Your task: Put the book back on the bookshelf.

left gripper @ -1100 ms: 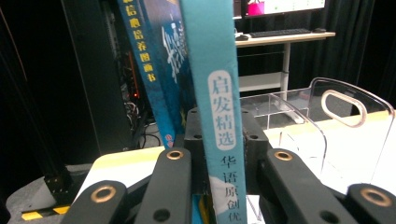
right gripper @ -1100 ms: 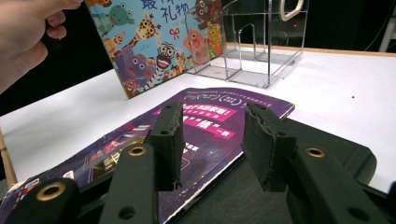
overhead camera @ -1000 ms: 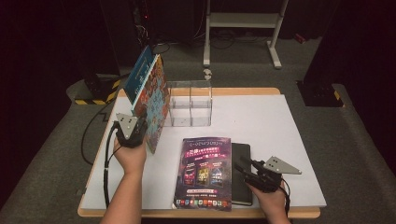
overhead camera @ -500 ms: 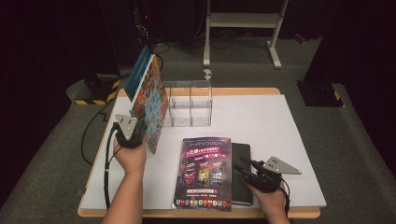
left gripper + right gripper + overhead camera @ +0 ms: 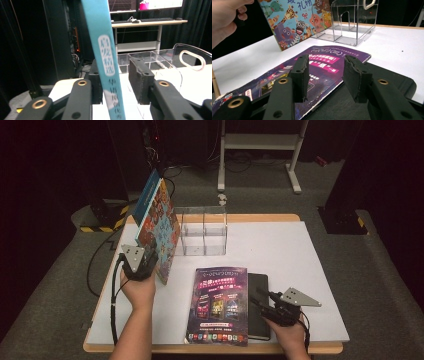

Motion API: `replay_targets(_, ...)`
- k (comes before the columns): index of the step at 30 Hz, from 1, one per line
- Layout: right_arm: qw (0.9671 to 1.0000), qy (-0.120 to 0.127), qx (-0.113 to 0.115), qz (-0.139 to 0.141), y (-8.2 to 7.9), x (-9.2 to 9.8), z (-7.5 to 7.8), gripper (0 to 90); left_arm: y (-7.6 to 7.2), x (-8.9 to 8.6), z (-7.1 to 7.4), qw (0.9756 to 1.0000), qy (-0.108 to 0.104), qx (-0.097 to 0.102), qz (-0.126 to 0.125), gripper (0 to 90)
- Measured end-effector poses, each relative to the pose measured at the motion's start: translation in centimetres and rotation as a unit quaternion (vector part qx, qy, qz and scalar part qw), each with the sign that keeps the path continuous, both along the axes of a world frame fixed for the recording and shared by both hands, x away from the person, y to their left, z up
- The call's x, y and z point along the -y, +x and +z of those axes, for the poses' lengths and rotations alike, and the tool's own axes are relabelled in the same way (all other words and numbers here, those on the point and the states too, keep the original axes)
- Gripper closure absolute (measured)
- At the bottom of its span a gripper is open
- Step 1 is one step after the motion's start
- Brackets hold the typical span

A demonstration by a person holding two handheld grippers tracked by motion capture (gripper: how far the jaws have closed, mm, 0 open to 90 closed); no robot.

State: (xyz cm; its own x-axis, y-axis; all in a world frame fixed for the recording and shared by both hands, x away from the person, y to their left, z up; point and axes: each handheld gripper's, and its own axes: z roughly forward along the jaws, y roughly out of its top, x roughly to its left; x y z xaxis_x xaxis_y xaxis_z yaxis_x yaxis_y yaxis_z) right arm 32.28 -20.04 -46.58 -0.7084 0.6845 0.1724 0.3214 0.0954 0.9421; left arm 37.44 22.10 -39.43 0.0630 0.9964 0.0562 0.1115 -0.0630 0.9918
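You're releasing the children's book (image 5: pixel 159 227) upright beside the clear organizer (image 5: pixel 202 231).
L gripper (image 5: pixel 117 82) jaws just opening, book spine between, pads off; R gripper (image 5: pixel 325 75) open, empty, over the purple magazine (image 5: pixel 219 304) — grab that next.

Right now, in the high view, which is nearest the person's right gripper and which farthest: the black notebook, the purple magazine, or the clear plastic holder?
1. Black notebook, directly beneath the right gripper.
2. Purple magazine, just left of it.
3. Clear plastic holder, far back toward the table's rear edge.

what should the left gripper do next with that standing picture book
Probably close again on the book before moving it. The left gripper has just been opening its jaws; the teal spine touches one pad, apart from the other, and the book stands tilted beside the clear organizer.
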Motion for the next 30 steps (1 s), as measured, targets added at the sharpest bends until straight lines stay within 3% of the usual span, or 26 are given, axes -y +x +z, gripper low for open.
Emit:
replay_targets(6, 0.9999, -0.015, 0.0, 0.003, 0.0, -0.3, -0.2, 52.4, -1.0, -0.5, -0.7, 0.9998, -0.014, -0.007, -0.016, 59.1)
replay_targets(11, 0.9996, -0.024, -0.009, 0.008, 0.3, -0.5, -0.4, 50.7, -1.9, -1.2, -1.8, 0.9986, -0.029, -0.026, -0.036, 56.1)
replay_targets(18, 0.9994, -0.03, -0.019, -0.004, 0.6, -0.4, -0.6, 47.6, -3.5, -2.1, -3.9, 0.9943, -0.055, -0.06, -0.07, 52.1)
replay_targets(21, 0.9992, -0.032, -0.024, -0.006, 0.7, -0.4, -0.7, 44.4, -4.2, -2.3, -4.8, 0.9911, -0.064, -0.08, -0.084, 49.4)
replay_targets(24, 0.999, -0.035, -0.026, -0.005, 0.8, -0.4, -0.7, 42.0, -4.8, -2.1, -5.9, 0.985, -0.074, -0.112, -0.108, 46.7)
replay_targets(27, 0.9987, -0.042, -0.029, -0.005, 0.8, -0.5, -0.8, 40.4, -5.2, -1.3, -6.9, 0.9764, -0.083, -0.145, -0.137, 43.3)
replay_targets(30, 0.9982, -0.052, -0.031, -0.007, 0.8, -0.7, -0.9, 39.3, -5.3, 0.0, -7.9, 0.9629, -0.102, -0.181, -0.173, 38.4)
